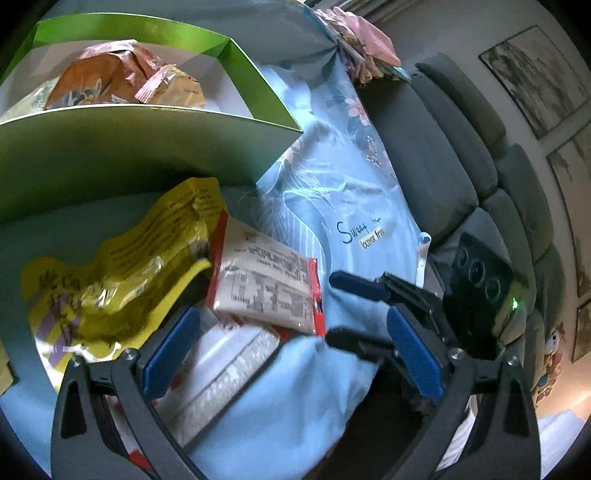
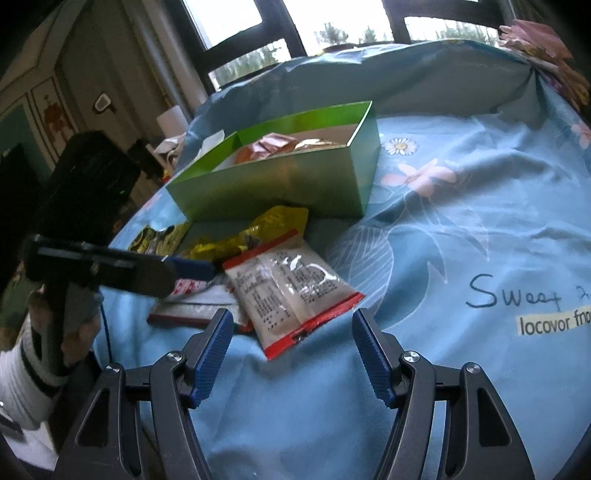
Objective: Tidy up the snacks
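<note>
A green box point(image 1: 147, 147) point(image 2: 273, 184) stands on the blue floral cloth, with orange and pink snack packets point(image 1: 122, 77) point(image 2: 273, 146) inside. In front of it lie a crumpled yellow packet point(image 1: 122, 266) point(image 2: 258, 236), a white packet with red ends point(image 1: 266, 280) point(image 2: 291, 291) and a flat white-and-red packet point(image 1: 225, 376) point(image 2: 199, 306). My left gripper point(image 1: 291, 354) is open, straddling the flat packet without its pads pressing on it. My right gripper point(image 2: 293, 354) point(image 1: 343, 312) is open just short of the white packet's near corner, nothing between its pads.
The cloth point(image 2: 461, 221) covers a round table. A grey sofa point(image 1: 443, 166) lies beyond its edge. A pink cloth bundle point(image 1: 362, 40) point(image 2: 535, 48) sits at the far rim. A hand in a white sleeve point(image 2: 22, 369) holds the left gripper. Windows point(image 2: 295, 22) are behind.
</note>
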